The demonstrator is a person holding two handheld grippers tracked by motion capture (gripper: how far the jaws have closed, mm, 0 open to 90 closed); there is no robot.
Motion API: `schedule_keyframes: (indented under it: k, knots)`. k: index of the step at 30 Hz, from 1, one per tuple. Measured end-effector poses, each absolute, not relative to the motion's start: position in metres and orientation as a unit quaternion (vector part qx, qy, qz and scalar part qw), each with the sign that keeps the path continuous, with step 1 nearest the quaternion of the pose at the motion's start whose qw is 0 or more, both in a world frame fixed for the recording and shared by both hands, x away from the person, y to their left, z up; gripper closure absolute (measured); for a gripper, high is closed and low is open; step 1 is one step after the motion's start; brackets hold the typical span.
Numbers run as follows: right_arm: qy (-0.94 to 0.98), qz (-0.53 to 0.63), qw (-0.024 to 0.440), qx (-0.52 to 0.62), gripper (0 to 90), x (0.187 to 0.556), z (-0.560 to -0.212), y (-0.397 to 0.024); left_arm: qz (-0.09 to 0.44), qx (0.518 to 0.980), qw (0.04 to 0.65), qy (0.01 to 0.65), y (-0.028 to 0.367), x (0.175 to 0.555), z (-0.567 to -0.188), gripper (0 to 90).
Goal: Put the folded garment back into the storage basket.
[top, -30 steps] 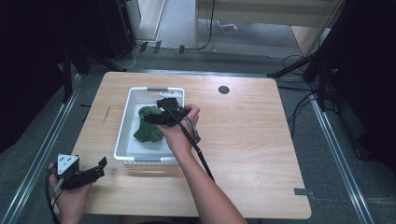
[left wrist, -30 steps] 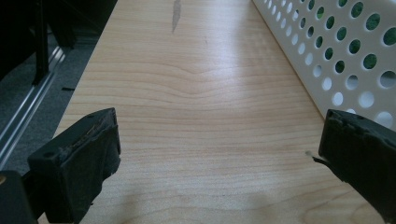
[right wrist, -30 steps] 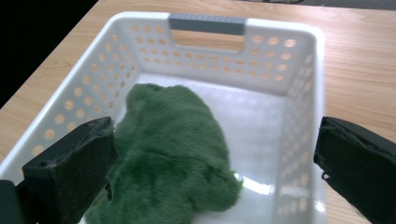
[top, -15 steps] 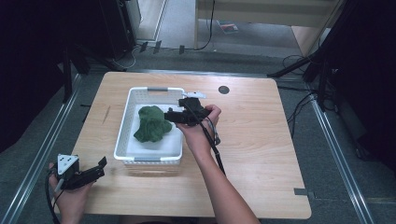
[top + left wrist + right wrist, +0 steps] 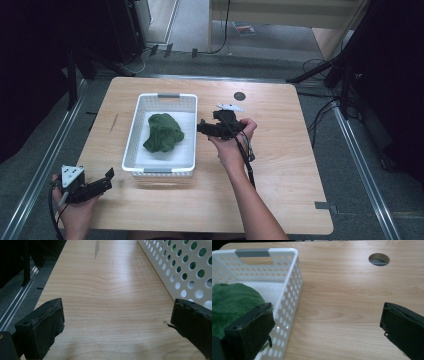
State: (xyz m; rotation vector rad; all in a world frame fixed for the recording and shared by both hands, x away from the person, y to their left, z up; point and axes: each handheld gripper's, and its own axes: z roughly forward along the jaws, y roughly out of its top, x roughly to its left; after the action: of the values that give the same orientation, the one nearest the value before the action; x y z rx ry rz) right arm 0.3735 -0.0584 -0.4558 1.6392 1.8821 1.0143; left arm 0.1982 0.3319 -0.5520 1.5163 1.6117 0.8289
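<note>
Right claw [image 5: 200,128] agape, empty | left claw [image 5: 107,178] agape | fuzzy green cloth [image 5: 162,132] bunched in perforated white basket [image 5: 131,137]

You see a wooden table [image 5: 280,195] with a round grommet hole [image 5: 239,96] near its far edge, and a dark scuff mark [image 5: 114,122] left of centre.
</note>
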Motion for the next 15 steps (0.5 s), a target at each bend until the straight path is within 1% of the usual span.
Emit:
schedule_keyframes:
  k: [15]
  knots:
    - [0.664, 0.357, 0.227, 0.616, 0.0, 0.364, -0.476, -0.115, 0.319, 0.59, 0.384, 0.634, 0.333, 0.198, -0.552, 0.0]
